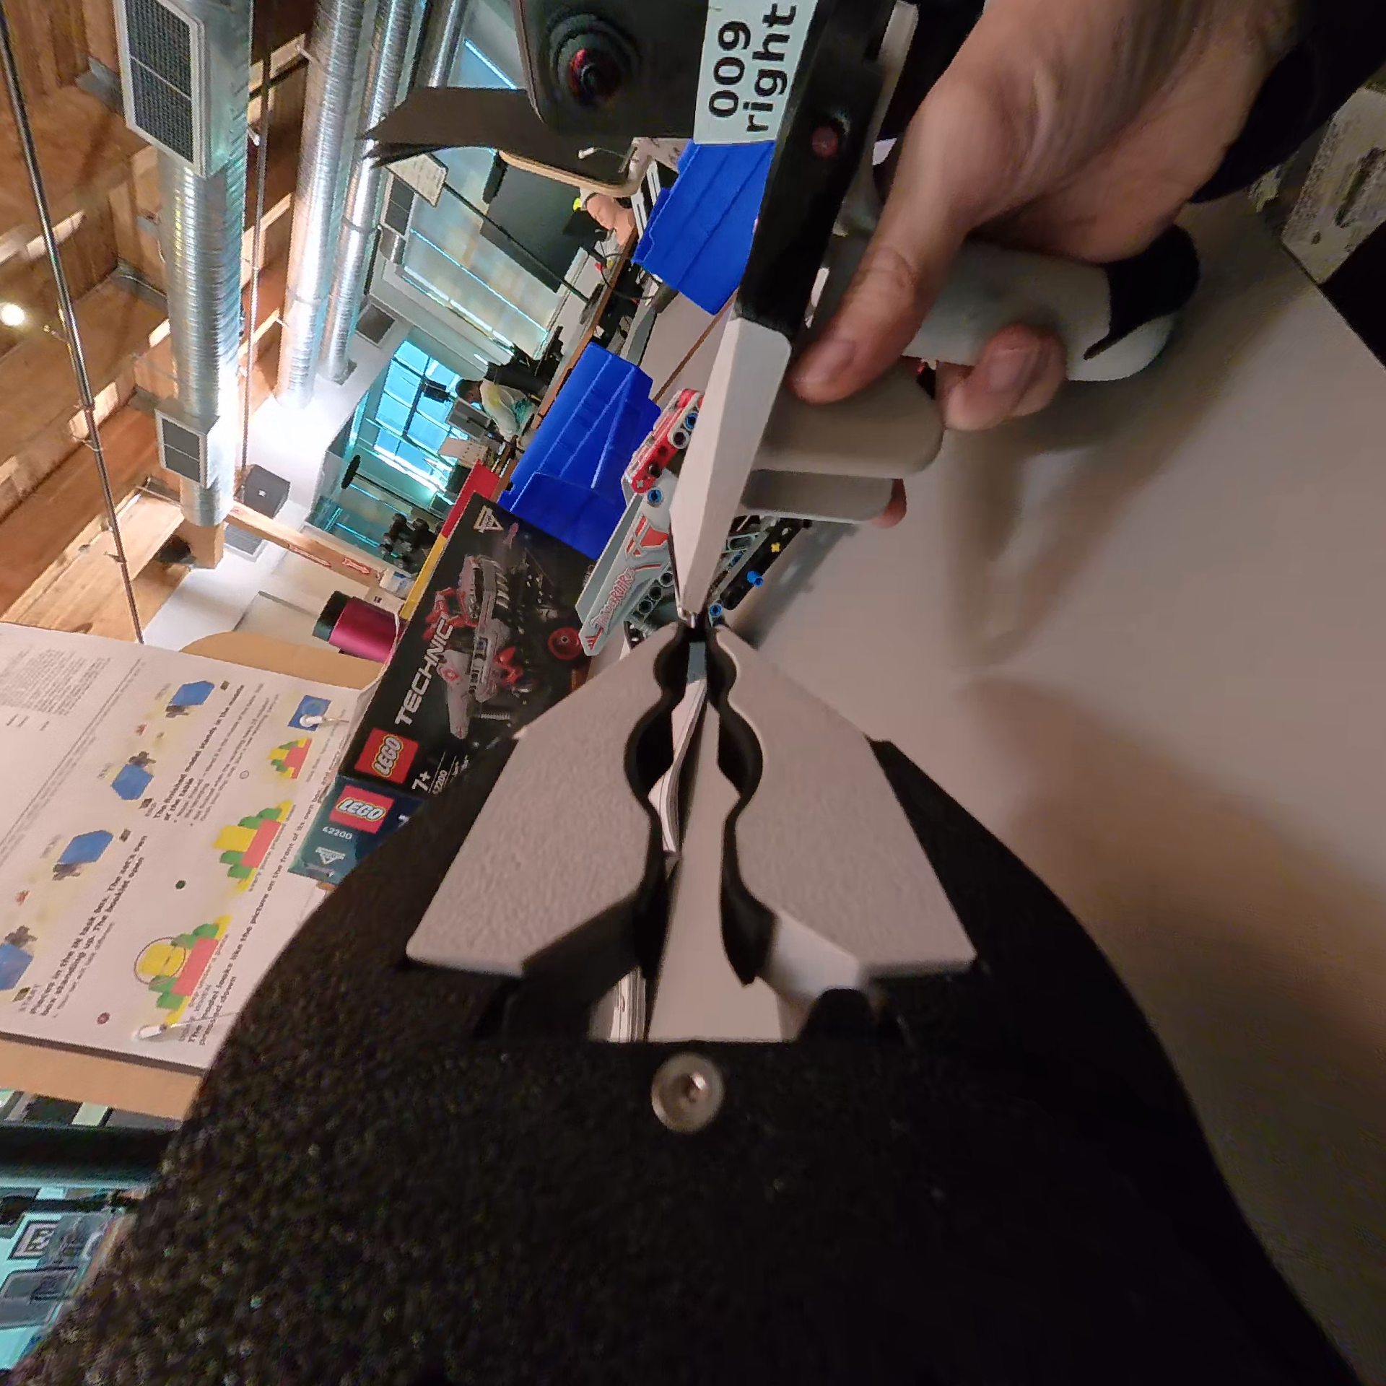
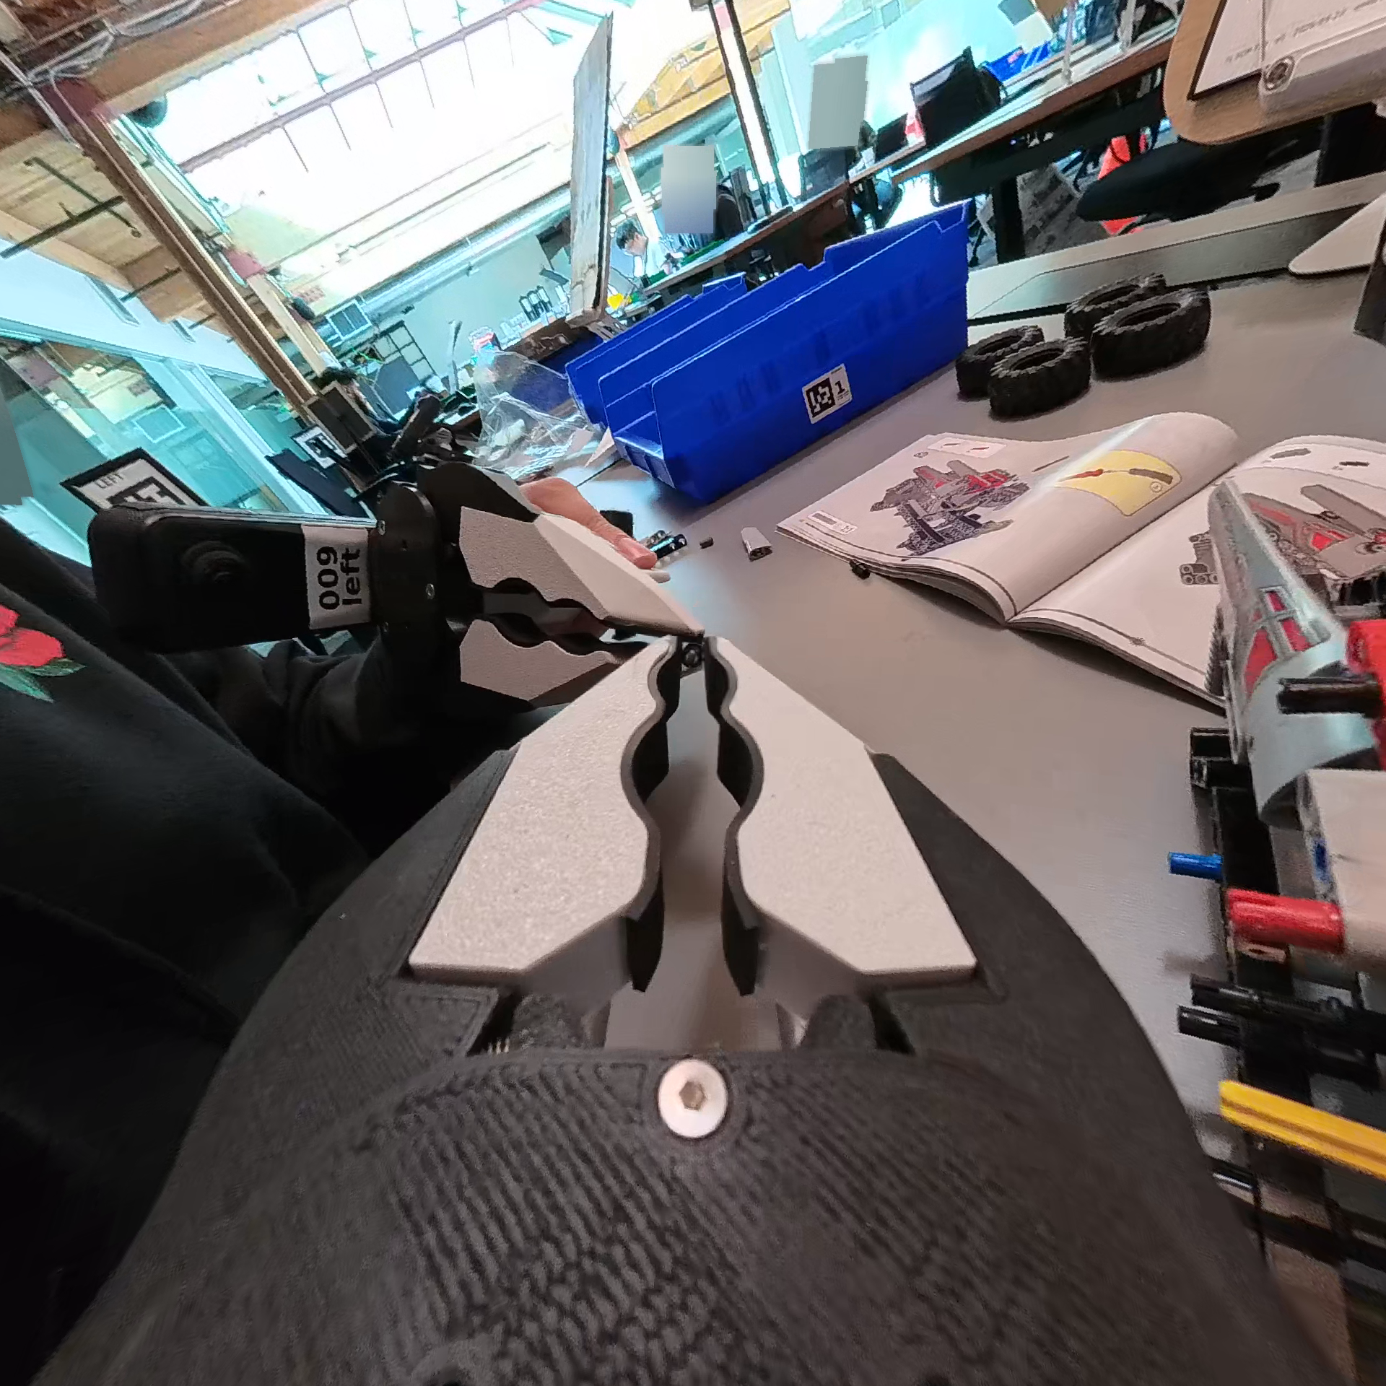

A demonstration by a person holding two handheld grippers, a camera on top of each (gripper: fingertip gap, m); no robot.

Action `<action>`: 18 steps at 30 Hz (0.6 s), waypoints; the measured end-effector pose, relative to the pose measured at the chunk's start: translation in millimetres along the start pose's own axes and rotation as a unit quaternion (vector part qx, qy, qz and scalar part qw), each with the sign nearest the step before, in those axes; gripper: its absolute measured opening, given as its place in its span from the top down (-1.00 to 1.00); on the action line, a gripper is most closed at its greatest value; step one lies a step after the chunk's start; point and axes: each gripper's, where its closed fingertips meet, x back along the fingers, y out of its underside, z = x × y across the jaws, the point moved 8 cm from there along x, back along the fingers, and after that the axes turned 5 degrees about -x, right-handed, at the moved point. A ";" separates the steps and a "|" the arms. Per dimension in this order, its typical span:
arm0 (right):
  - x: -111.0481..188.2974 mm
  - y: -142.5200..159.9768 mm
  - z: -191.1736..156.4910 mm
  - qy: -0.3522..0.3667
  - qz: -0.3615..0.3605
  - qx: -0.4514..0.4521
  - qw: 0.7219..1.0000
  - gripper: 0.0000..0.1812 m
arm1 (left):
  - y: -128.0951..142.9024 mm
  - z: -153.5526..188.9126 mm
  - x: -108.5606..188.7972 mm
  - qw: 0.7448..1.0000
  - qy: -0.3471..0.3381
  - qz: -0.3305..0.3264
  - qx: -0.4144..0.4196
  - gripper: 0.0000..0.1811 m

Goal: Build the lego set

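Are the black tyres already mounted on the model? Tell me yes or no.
No: in the right wrist view the black tyres lie loose on the table, apart from the model.

Your far windows (image 2: pixel 360 172) blow out bright; the table (image 2: pixel 937 675) is evenly lit with soft shadows. Wide-angle bending warps edges, and the near model (image 2: pixel 1290 787) blurs.

Grey jaws, black textured mount, black rose-embroidered sleeve (image 2: pixel 150 750).
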 end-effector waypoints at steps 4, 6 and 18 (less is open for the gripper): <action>-0.2 0.2 -0.6 -0.002 0.000 0.002 1.000 0.96 | 0.1 -0.4 0.7 1.000 0.002 0.006 0.006 0.99; -0.1 0.1 -0.3 -0.003 0.000 0.000 1.000 0.96 | 0.4 -0.3 0.3 1.000 0.001 0.004 0.006 0.99; 1.1 0.6 -2.6 0.006 -0.001 0.016 1.000 0.96 | -0.2 0.1 1.2 1.000 0.001 0.012 0.008 0.99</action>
